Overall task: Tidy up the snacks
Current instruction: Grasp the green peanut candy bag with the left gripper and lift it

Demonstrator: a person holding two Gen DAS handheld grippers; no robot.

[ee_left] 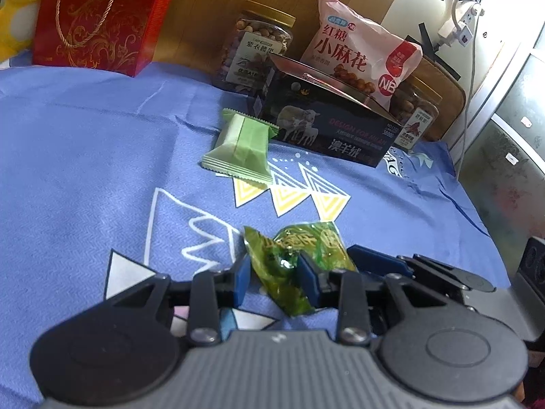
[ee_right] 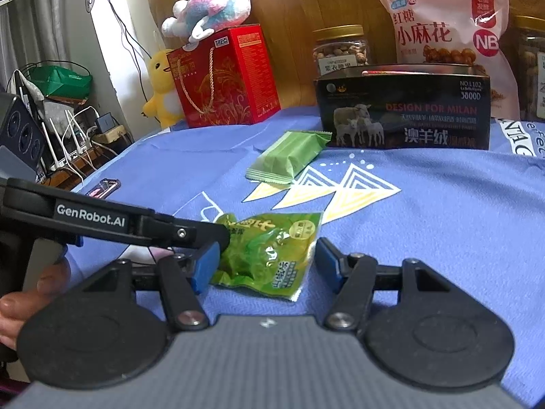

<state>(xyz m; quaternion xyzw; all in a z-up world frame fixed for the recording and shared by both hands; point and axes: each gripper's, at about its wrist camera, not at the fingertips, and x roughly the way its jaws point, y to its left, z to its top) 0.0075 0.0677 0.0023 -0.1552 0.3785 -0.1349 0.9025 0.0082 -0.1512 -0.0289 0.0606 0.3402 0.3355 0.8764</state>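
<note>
A crinkly green snack packet (ee_left: pixel 293 262) lies on the blue cloth between both grippers; it also shows in the right wrist view (ee_right: pixel 269 252). My left gripper (ee_left: pixel 274 281) has its blue pads closed against the packet's near part. My right gripper (ee_right: pixel 267 262) is open, its fingers on either side of the same packet. The left gripper's black finger (ee_right: pixel 190 235) reaches in from the left in the right wrist view. A pale green wrapped snack (ee_left: pixel 240 145) lies farther back, also seen in the right wrist view (ee_right: pixel 289 155), in front of an open black box (ee_left: pixel 327 119) (ee_right: pixel 405 109).
Behind the box stand a pink snack bag (ee_left: pixel 357 51) (ee_right: pixel 446 30), nut jars (ee_left: pixel 255 47) (ee_right: pixel 340 49) and a red gift box (ee_left: pixel 102 17) (ee_right: pixel 224 75). Plush toys (ee_right: pixel 211 6) sit at the back left. Cables and routers (ee_right: pixel 71 136) lie beyond the table's left edge.
</note>
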